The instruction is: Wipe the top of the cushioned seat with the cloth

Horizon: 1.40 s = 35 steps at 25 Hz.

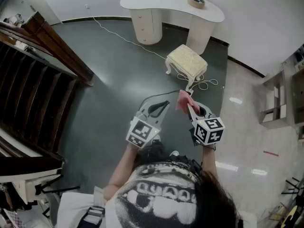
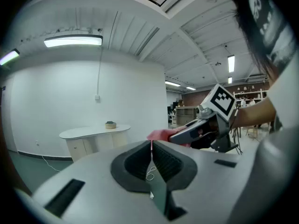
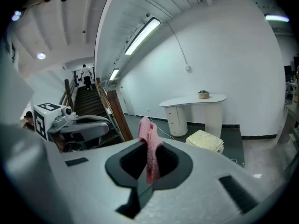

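Observation:
The cushioned seat is a small cream stool with white legs, standing on the dark floor by the desk; it also shows in the right gripper view. My right gripper is shut on a pink cloth, which hangs between its jaws. My left gripper is held beside it, jaws closed with nothing between them. Both grippers are in the air, well short of the stool. The pink cloth shows past the left jaws.
A white curved desk with a tape roll stands behind the stool. A white cable runs across the floor to the stool's feet. A wooden staircase fills the left. Shelving stands at right.

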Each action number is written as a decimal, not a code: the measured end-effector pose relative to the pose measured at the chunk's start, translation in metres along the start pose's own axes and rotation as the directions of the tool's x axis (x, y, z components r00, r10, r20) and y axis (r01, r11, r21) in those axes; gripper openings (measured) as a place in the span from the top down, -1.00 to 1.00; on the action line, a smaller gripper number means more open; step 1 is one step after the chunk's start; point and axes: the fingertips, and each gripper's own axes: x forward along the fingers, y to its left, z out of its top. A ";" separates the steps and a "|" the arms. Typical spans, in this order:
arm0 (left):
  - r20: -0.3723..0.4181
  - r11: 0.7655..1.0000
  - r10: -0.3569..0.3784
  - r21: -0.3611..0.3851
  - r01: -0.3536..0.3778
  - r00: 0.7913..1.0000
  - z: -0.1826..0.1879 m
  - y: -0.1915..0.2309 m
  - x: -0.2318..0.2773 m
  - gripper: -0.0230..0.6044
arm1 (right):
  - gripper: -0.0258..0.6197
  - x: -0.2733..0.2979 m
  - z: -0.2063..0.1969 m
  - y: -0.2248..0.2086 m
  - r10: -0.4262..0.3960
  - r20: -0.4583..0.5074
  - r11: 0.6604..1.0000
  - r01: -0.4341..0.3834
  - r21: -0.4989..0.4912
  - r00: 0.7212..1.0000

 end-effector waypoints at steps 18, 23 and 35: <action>-0.033 0.997 -0.067 -0.044 0.066 0.997 -0.032 0.045 0.003 0.90 | 0.89 0.044 -0.010 0.003 -0.053 -0.024 0.996 0.055 0.075 0.998; -0.038 0.995 -0.083 -0.051 0.081 0.996 -0.031 0.045 0.040 0.90 | 0.89 0.045 -0.005 -0.035 -0.081 -0.028 0.992 0.084 0.097 0.996; -0.020 0.992 0.096 -0.079 -0.097 0.995 0.007 0.081 0.198 0.90 | 0.89 0.090 0.066 -0.203 0.023 -0.061 0.999 -0.021 0.024 0.998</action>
